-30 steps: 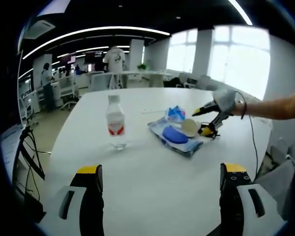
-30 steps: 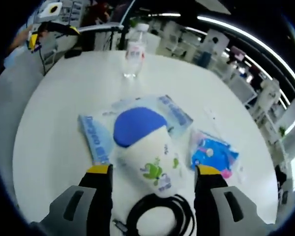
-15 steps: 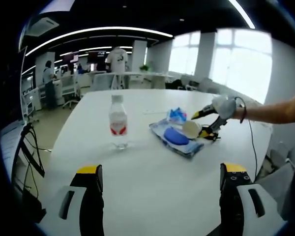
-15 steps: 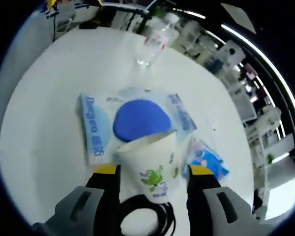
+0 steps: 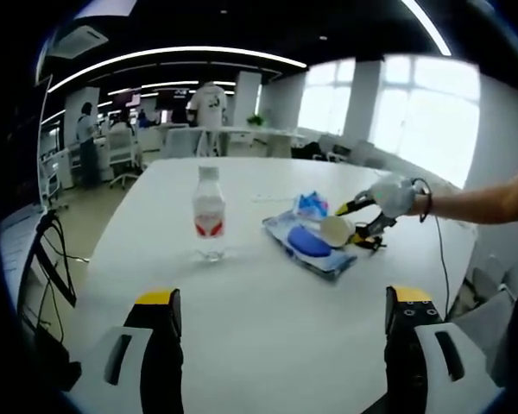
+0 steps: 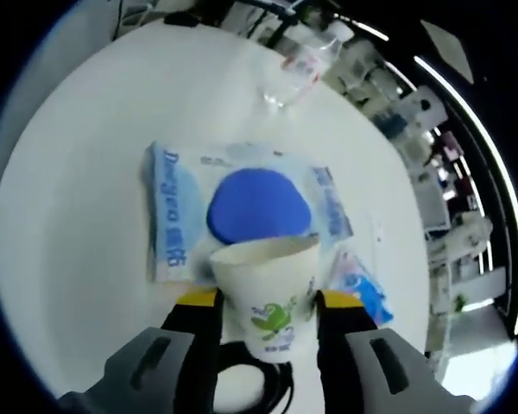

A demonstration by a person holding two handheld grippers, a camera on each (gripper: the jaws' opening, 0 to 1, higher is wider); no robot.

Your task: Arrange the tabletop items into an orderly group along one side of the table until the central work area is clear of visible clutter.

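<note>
The right gripper (image 6: 266, 300) is clamped on the paper cup (image 6: 268, 289), held at the wet-wipes pack (image 6: 242, 216); the left gripper (image 5: 276, 302) is spread wide and empty. Nothing appears grouped yet: the water bottle (image 5: 207, 211) at left, the wipes pack and the small blue packet (image 6: 363, 289) remain mid-table.

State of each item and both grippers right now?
Paper cup: held between the right gripper's jaws, open end tipped away from the camera.
Right gripper: shut on the paper cup.
Left gripper: open, holding nothing, apart from the items.
Water bottle: upright on the table, cap on.
Wipes pack: lying flat, blue lid closed.
Small blue packet: lying on the table beside the wipes pack.
</note>
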